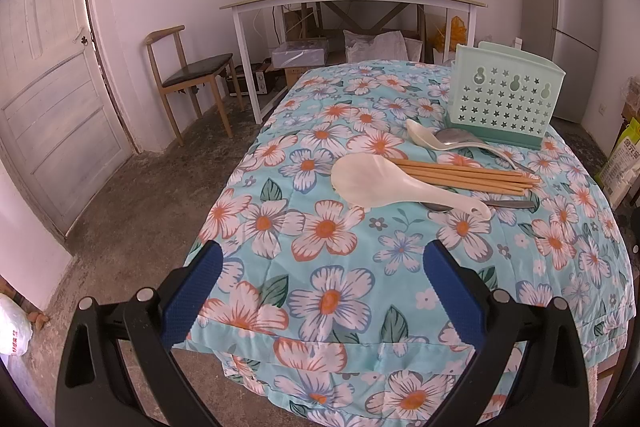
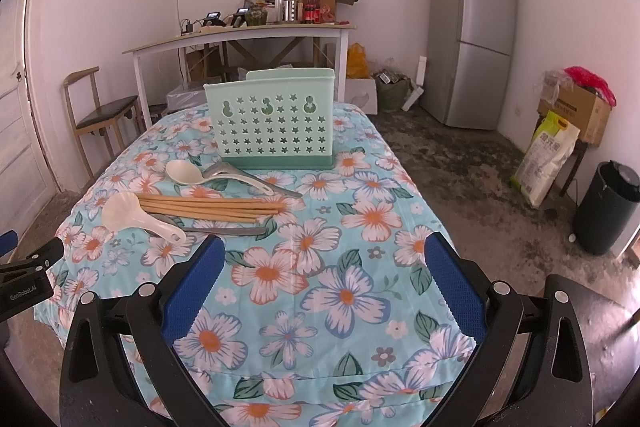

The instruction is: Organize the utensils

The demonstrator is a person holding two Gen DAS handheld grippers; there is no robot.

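A mint green utensil holder point(image 1: 505, 95) point(image 2: 273, 121) with star holes stands upright on the floral cloth. In front of it lie a white rice paddle point(image 1: 384, 183) point(image 2: 132, 213), a bundle of wooden chopsticks point(image 1: 468, 177) point(image 2: 216, 207), a white soup spoon point(image 1: 424, 135) point(image 2: 192, 173) and metal spoons point(image 1: 460, 138) point(image 2: 224, 229). My left gripper point(image 1: 324, 279) hovers open over the near cloth, short of the paddle. My right gripper point(image 2: 320, 275) is open too, right of the utensils. The left gripper's body point(image 2: 28, 275) shows at the left edge of the right wrist view.
The floral-covered table point(image 1: 328, 299) point(image 2: 360, 267) drops off at its near and side edges. A wooden chair point(image 1: 188, 75), a white side table point(image 1: 352, 1) with clutter, a fridge point(image 2: 470, 35), boxes, a sack point(image 2: 546, 159) and a black bin point(image 2: 606, 207) stand around the room.
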